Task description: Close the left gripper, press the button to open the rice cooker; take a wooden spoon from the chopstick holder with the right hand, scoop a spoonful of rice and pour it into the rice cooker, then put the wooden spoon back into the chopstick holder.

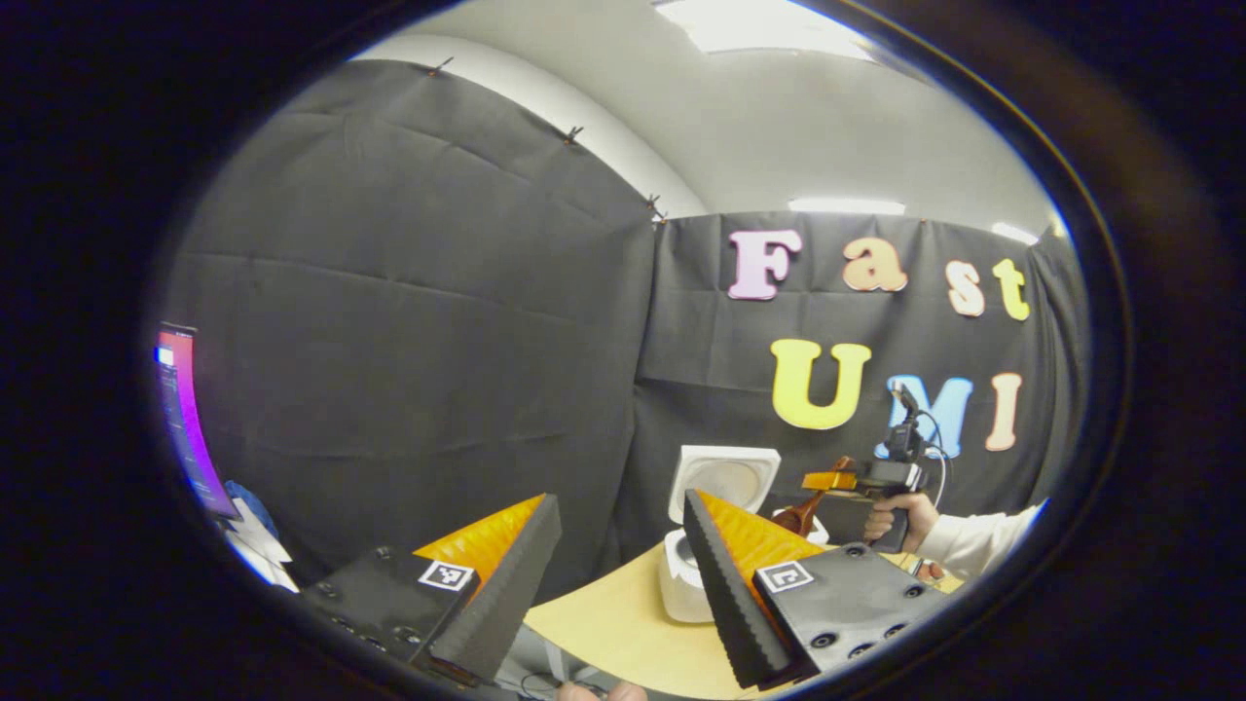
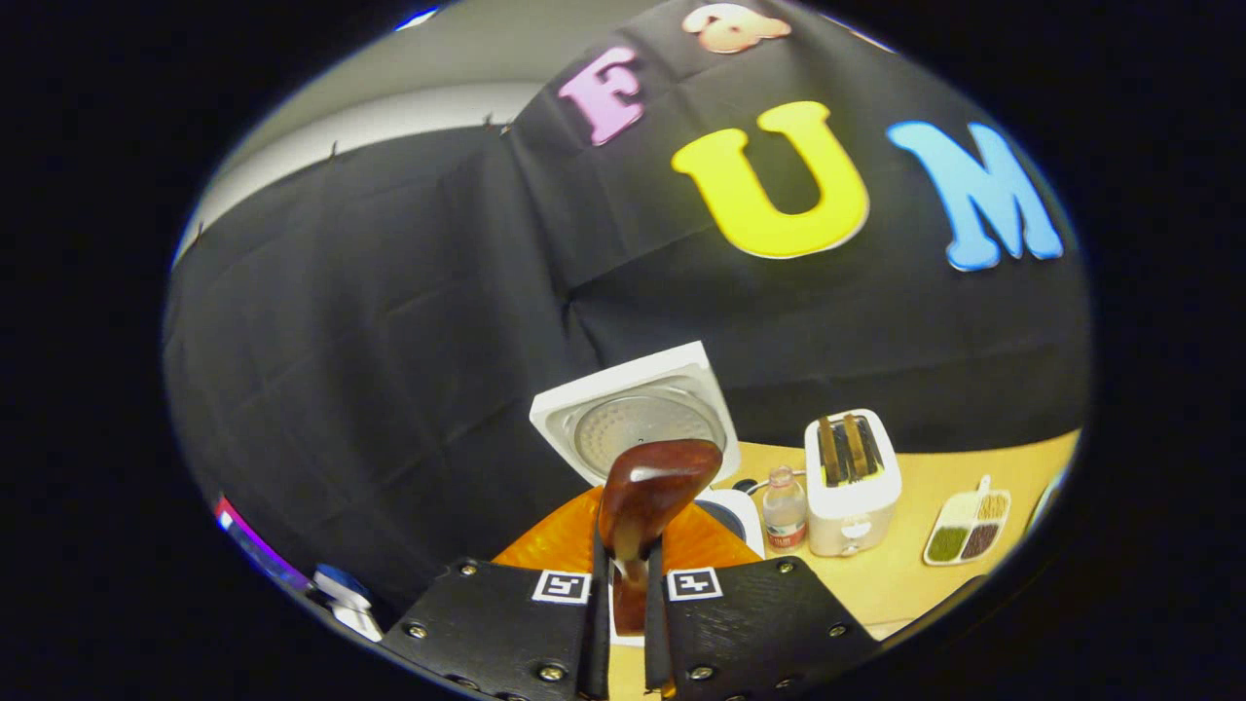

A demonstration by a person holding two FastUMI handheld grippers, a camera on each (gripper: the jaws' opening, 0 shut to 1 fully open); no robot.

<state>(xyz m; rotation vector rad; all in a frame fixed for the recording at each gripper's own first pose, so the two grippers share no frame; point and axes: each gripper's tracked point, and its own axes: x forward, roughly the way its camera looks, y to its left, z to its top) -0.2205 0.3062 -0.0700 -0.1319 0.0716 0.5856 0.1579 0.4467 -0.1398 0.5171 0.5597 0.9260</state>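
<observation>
The white rice cooker [image 1: 681,584] stands on the wooden table with its lid [image 1: 725,479] up. My left gripper [image 1: 623,555] is open and empty, held off the table's near left edge. Beyond the cooker, a hand holds my right gripper [image 1: 827,482] with the wooden spoon [image 1: 798,514] pointing down toward the cooker. In the right gripper view, my right gripper [image 2: 628,574] is shut on the wooden spoon [image 2: 647,506] by its handle, bowl end forward. Behind the spoon's bowl I see the raised lid [image 2: 638,414] and part of the cooker's body [image 2: 735,511].
In the right gripper view a water bottle [image 2: 784,508], a white toaster [image 2: 852,477] and a divided dish of grains [image 2: 967,529] stand on the table [image 2: 905,574] to the right of the cooker. A lit screen [image 1: 185,419] is at far left.
</observation>
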